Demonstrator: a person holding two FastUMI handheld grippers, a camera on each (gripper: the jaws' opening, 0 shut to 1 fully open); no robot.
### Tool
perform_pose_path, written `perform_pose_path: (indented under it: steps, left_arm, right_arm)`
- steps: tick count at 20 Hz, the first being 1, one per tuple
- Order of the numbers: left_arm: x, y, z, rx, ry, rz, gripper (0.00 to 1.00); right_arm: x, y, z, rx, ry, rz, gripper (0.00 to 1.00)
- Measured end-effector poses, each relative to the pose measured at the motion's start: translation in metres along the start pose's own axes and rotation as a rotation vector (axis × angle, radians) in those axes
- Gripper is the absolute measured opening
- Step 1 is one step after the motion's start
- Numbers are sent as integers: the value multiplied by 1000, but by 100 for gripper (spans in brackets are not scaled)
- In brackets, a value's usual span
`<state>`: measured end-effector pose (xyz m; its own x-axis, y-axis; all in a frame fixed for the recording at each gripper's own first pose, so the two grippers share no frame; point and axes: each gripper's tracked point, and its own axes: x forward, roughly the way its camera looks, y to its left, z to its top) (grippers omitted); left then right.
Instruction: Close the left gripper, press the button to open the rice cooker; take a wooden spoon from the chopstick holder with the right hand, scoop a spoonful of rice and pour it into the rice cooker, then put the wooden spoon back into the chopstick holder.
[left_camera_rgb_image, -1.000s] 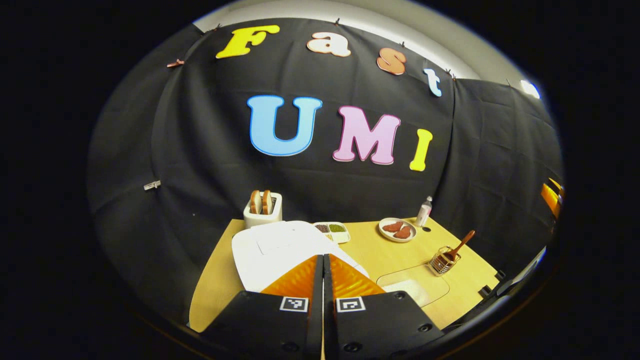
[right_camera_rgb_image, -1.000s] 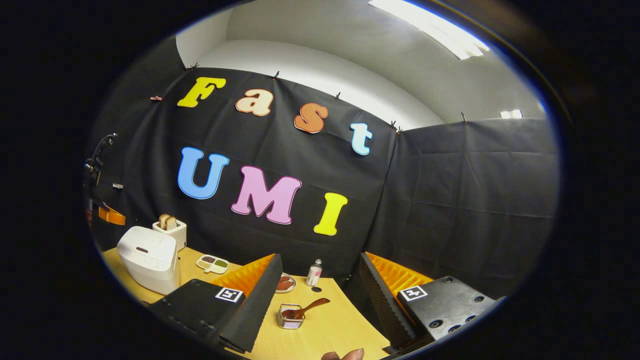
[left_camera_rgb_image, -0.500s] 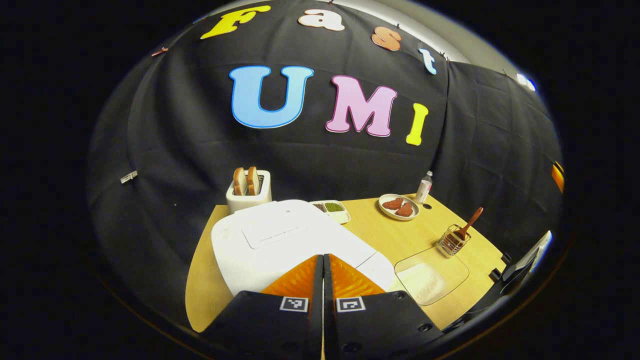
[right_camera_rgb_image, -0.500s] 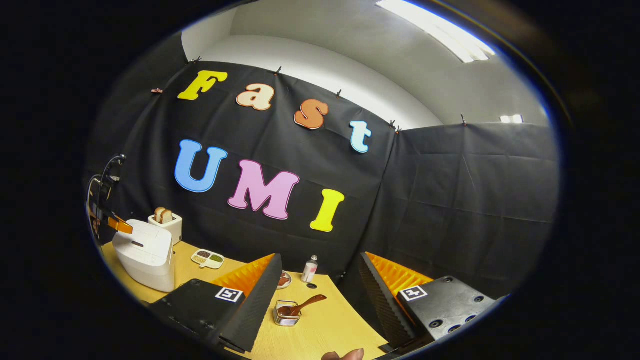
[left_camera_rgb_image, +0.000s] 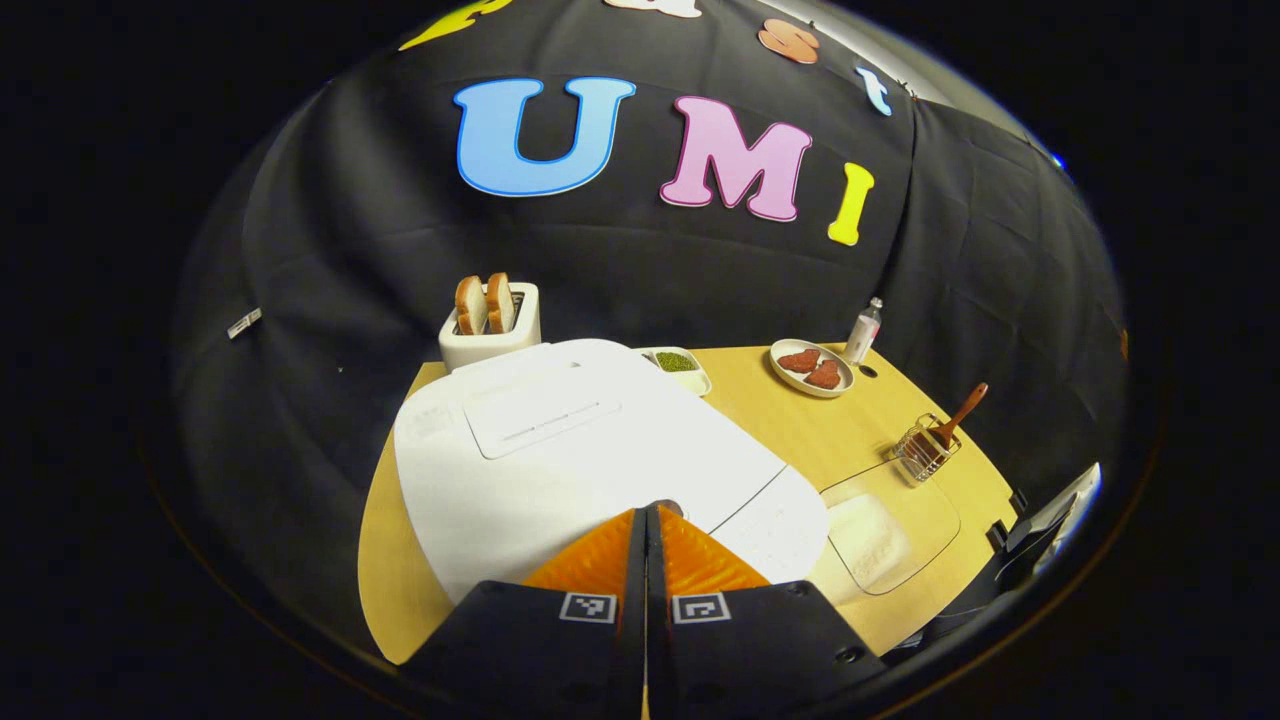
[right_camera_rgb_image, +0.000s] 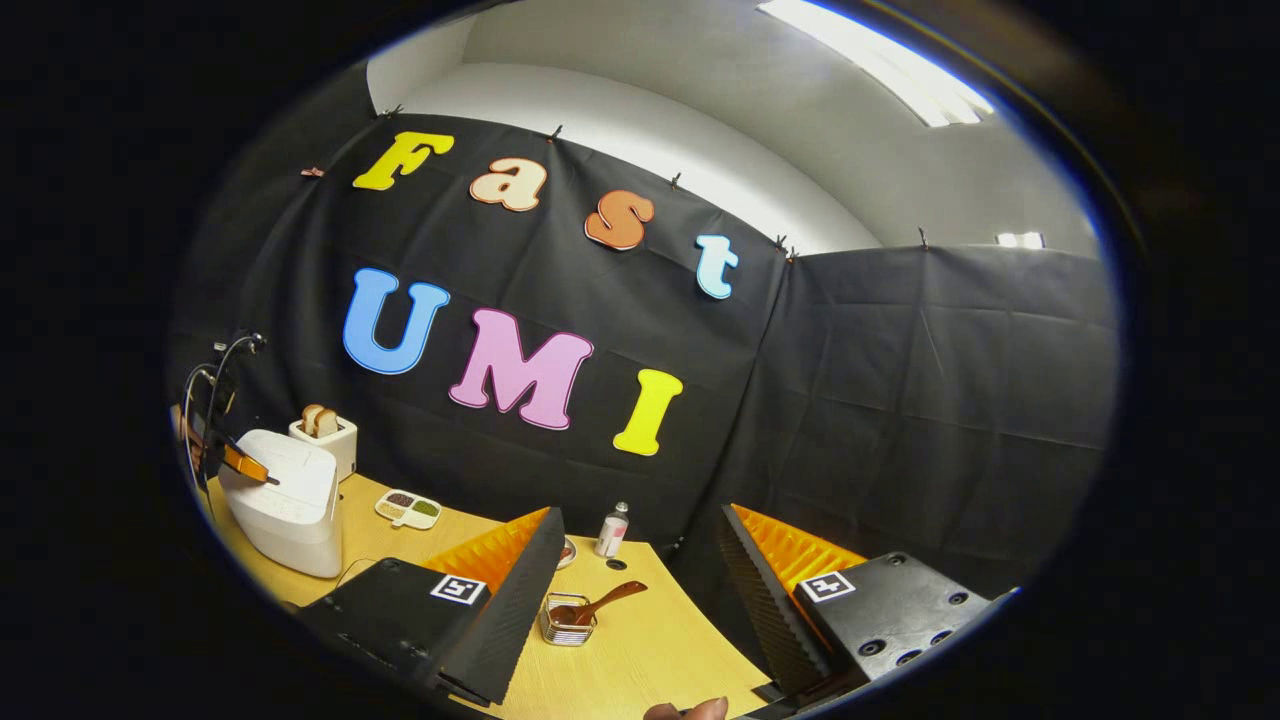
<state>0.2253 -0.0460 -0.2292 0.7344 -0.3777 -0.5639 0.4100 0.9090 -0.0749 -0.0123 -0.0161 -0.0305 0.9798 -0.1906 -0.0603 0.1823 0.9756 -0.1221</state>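
The white rice cooker (left_camera_rgb_image: 590, 450) stands at the left end of the wooden surface (left_camera_rgb_image: 800, 440) with its lid down, and the left tool (left_camera_rgb_image: 646, 512), its fingers pressed together with nothing between them, has its tips right at the cooker's front top, at the small dark button (left_camera_rgb_image: 668, 506); whether they touch it cannot be told. In the right gripper view the same tool (right_camera_rgb_image: 262, 476) reaches onto the cooker's (right_camera_rgb_image: 285, 500) top from the left. Just right of the cooker's front lies a clear tray holding white rice (left_camera_rgb_image: 868, 530), near the front edge. Beyond it, toward the right edge, the wire chopstick holder (left_camera_rgb_image: 922, 452) carries the wooden spoon (left_camera_rgb_image: 962, 412), leaning with its handle up to the right. The right tool (right_camera_rgb_image: 640, 575) hangs above the surface with its fingers wide apart and empty; the holder (right_camera_rgb_image: 568, 620) and spoon (right_camera_rgb_image: 600, 606) lie beyond and low between them, apart from both. Behind the cooker at the back edge stand a toaster (left_camera_rgb_image: 490, 325) with two slices, a divided dish of beans (left_camera_rgb_image: 678, 365), a plate (left_camera_rgb_image: 812, 368) and a small bottle (left_camera_rgb_image: 864, 332).
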Motion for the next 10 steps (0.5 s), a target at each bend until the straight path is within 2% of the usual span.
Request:
perform_pose_path:
  steps: [5, 10]
  left_arm:
    - [0, 1, 3, 9, -2, 4, 6]
    - [4, 2, -3, -23, 31, 7, 7]
  right_arm:
    - [-1, -5, -8, -12, 19, -11, 97]
    - [-1, -6, -7, -1, 19, -25, 97]
